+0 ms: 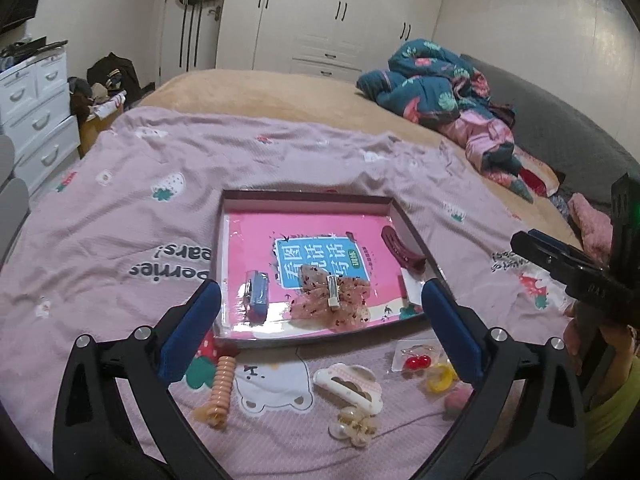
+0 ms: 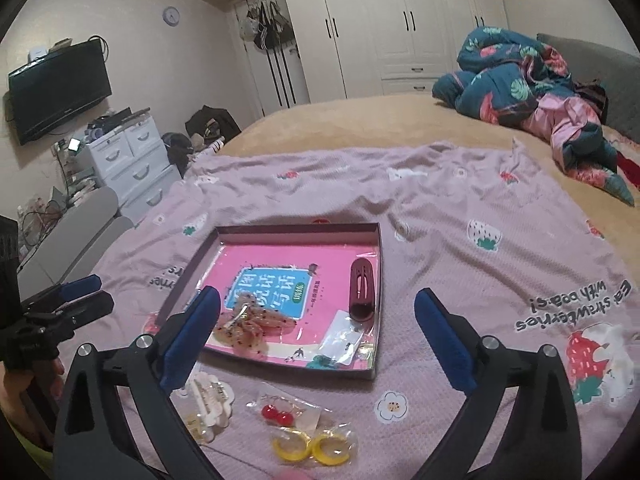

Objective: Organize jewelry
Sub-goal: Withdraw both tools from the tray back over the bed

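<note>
A shallow box [image 1: 308,196] [image 2: 378,304] with a pink book as its floor lies on the pink bedspread. In it are a sheer pink bow clip [image 1: 332,298] [image 2: 248,326], a blue clip [image 1: 258,290], a dark red clip [image 1: 400,248] [image 2: 363,284] and a small clear packet [image 2: 340,338]. In front of the box lie an orange spiral hair tie [image 1: 220,390], a white claw clip [image 1: 348,386] [image 2: 210,398], a pearl flower clip [image 1: 354,426], bagged cherry earrings [image 1: 416,362] [image 2: 276,414] and bagged yellow hoops [image 1: 440,378] [image 2: 312,446]. My left gripper [image 1: 320,312] and right gripper [image 2: 316,320] are open and empty above these items.
A rumpled floral quilt [image 1: 432,80] [image 2: 520,80] lies at the bed's far right by a grey headboard. White drawers [image 1: 32,120] [image 2: 132,160] and clutter stand left of the bed. A small pink ball [image 1: 458,398] lies near the yellow hoops.
</note>
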Available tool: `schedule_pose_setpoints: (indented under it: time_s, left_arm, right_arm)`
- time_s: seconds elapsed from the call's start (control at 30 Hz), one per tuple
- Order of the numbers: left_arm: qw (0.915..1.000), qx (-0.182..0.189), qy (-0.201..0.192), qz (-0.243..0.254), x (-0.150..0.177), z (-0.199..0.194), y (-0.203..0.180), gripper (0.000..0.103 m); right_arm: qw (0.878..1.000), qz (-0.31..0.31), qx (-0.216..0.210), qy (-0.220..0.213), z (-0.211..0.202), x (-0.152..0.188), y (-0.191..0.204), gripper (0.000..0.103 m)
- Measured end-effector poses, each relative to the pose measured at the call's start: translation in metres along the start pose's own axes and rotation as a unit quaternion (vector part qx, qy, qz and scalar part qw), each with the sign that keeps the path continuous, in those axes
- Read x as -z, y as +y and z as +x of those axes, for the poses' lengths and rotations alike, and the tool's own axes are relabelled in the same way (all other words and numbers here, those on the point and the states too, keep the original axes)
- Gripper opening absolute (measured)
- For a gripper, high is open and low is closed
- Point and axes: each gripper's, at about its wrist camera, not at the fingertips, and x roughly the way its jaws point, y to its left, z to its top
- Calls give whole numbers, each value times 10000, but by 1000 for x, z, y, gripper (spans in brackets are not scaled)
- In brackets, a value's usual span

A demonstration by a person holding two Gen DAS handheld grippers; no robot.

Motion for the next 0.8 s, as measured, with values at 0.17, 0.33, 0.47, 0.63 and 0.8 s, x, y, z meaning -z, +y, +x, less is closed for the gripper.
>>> schedule_pose_setpoints:
  time_s: [0.17, 0.33, 0.47, 0.63, 0.8]
  left_arm:
    - [9999, 12, -141, -53, 1, -22, 1, 94]
    - [9996, 10, -255, -74, 6, -39, 4, 94]
    - [9997, -25, -256, -41, 14, -48, 6, 94]
    - [9997, -27, -231, -106, 24, -56, 12, 94]
    - [9997, -57, -187, -129, 33, -60, 15, 94]
  right_arm:
    - [9999, -6, -67, -91, -20, 1, 6, 98]
    - [9998, -80, -114, -131, -35, 5, 14, 98]
    - [9996, -172, -154, -147, -44, 9, 21, 98]
    - [9992, -311, -197, -124, -54, 20, 31, 98]
    - [9988, -440, -167, -92, -60, 30, 38, 98]
